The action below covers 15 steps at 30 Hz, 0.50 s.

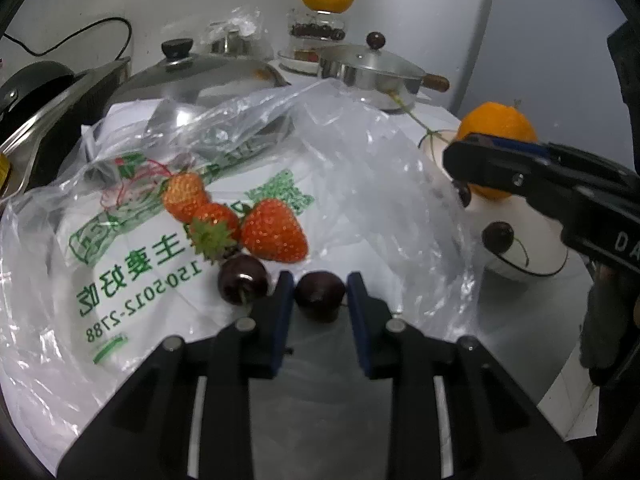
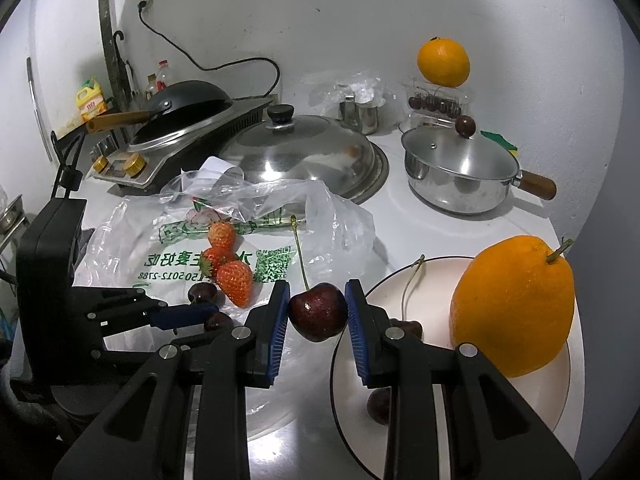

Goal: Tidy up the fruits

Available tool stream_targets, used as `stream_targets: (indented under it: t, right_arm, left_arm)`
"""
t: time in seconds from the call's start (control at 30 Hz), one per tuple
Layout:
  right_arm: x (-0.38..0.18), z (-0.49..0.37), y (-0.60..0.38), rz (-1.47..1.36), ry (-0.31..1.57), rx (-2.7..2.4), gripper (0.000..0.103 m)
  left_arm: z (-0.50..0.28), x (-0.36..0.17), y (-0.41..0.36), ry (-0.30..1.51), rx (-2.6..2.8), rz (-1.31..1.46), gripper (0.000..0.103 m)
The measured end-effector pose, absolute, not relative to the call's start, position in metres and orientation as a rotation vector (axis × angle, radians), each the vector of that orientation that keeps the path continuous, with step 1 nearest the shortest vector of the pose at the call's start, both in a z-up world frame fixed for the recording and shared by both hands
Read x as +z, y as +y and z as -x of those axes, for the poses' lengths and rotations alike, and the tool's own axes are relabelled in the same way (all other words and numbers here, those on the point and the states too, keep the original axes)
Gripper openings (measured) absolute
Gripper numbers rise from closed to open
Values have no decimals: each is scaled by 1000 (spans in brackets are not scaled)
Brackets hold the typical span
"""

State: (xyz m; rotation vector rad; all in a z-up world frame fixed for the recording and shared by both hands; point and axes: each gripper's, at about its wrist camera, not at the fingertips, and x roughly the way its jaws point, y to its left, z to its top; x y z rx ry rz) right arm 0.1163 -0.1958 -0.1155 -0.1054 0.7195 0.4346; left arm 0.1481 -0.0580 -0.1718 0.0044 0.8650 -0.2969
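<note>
My left gripper (image 1: pixel 320 292) is shut on a dark cherry (image 1: pixel 320 296) that lies on a printed plastic bag (image 1: pixel 132 272). Just beside it rest another cherry (image 1: pixel 243 284) and three strawberries (image 1: pixel 274 232). My right gripper (image 2: pixel 318 308) is shut on a second dark cherry (image 2: pixel 318 312) with a long stem, held over the left rim of a white plate (image 2: pixel 440 272). That plate carries a large orange (image 2: pixel 512 308) and two cherries (image 2: pixel 380 404). In the right wrist view the left gripper (image 2: pixel 208 316) sits low at the left, by the strawberries (image 2: pixel 236 282).
Behind the bag lie a domed steel lid (image 2: pixel 304 152) and a lidded saucepan (image 2: pixel 460 172) with a wooden handle. A second orange (image 2: pixel 443 62) tops a clear box of cherries (image 2: pixel 436 104). A cooker with a black pan (image 2: pixel 184 108) stands at the back left.
</note>
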Motion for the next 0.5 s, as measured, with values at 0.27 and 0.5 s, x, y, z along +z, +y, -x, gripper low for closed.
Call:
stream_targets:
  t: [0.27, 0.5]
  right_arm:
    - [-111, -112, -195, 115, 715, 431, 30]
    - [-109, -110, -195, 119, 712, 427, 30]
  left_arm:
    - [-148, -173, -55, 869, -291, 14, 28]
    - [-149, -171, -56, 855, -299, 14, 28]
